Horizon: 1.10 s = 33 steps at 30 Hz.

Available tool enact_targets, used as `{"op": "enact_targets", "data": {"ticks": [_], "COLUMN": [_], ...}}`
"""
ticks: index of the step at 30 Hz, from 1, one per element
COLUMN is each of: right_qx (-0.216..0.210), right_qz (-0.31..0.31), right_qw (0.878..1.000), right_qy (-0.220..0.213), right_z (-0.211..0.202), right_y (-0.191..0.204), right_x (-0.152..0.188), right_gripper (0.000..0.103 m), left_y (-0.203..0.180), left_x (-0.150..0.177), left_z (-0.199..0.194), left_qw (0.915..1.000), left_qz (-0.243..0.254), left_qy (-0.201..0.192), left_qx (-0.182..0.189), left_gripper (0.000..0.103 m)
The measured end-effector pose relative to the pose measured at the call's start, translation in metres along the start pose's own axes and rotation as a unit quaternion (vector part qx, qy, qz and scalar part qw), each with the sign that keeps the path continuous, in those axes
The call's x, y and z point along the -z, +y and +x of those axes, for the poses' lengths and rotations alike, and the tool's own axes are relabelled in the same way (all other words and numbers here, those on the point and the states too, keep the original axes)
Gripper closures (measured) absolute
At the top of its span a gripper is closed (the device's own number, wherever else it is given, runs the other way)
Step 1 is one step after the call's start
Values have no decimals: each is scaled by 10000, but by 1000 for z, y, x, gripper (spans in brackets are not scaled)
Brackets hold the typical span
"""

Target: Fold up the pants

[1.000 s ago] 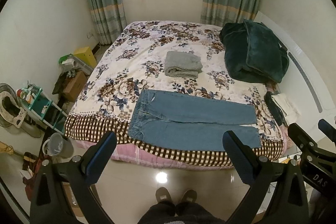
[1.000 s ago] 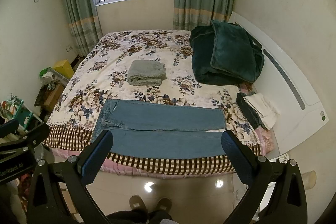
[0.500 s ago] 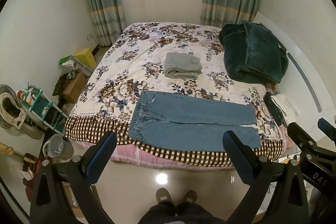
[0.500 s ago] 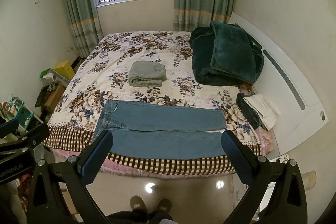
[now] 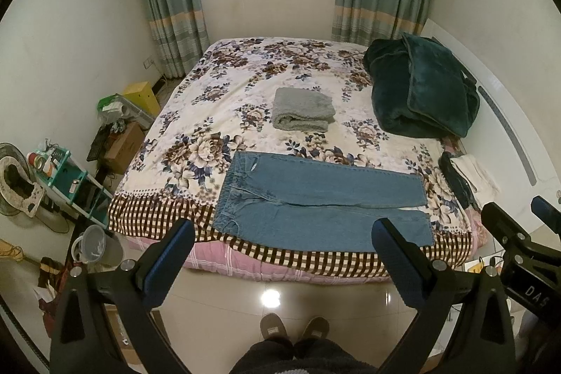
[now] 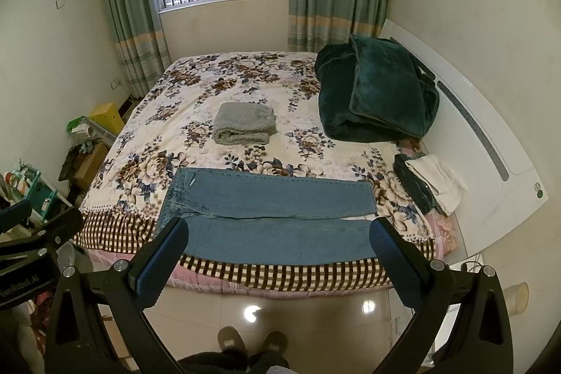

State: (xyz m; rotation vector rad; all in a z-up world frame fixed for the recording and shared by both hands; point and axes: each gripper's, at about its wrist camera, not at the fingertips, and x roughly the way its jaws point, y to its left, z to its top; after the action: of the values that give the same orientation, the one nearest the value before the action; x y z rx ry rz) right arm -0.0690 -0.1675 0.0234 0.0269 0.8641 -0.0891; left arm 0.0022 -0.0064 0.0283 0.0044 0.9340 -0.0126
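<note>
Both claws hanging above the floor at the near side of the bed [image 5: 196, 135], neither touching anything. Left claw [image 5: 285, 253] is sitting with fingers wide apart, nothing between them; right claw [image 6: 277, 255] same, spread wide and holding nothing. Jeans [image 5: 315, 198] are lying flat along the near edge of the bed, waistband pointing left, leg hems pointing right, both legs laid out side by side with a narrow gap opening between them toward the hems (near leg is running right along the checkered border of the bedspread). Folded grey towel [image 5: 303, 109] is sitting mid-bed, well apart from the jeans on the far side. Dark green blanket [image 5: 420, 90] is piling up at the far right, against the white headboard [image 6: 491, 163]. Small stack of dark and white clothes [image 6: 429, 183] is resting at the right edge, just beyond the hems. Person's slippers [image 5: 294, 328] are showing on the tiled floor below.
</note>
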Motion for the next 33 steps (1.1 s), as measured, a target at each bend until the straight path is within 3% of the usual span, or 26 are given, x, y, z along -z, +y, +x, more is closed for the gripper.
{"op": "enact_targets", "data": {"ticks": [20, 33], "right_qx": [-69, -184], "right_qz": [-17, 75], "right_qw": [10000, 9995], "right_qy": [41, 232], "right_z": [-10, 18], "right_y": [0, -30], "right_x": [-3, -3], "right_gripper": [0, 0], "left_y": [-4, -14], "left_x": [-5, 1], "left_z": [1, 17], "left_qw": [10000, 9996], "left_qz": [-31, -109], "left_qy": [7, -69], "left_qx": [-62, -231], "left_gripper": [0, 0]}}
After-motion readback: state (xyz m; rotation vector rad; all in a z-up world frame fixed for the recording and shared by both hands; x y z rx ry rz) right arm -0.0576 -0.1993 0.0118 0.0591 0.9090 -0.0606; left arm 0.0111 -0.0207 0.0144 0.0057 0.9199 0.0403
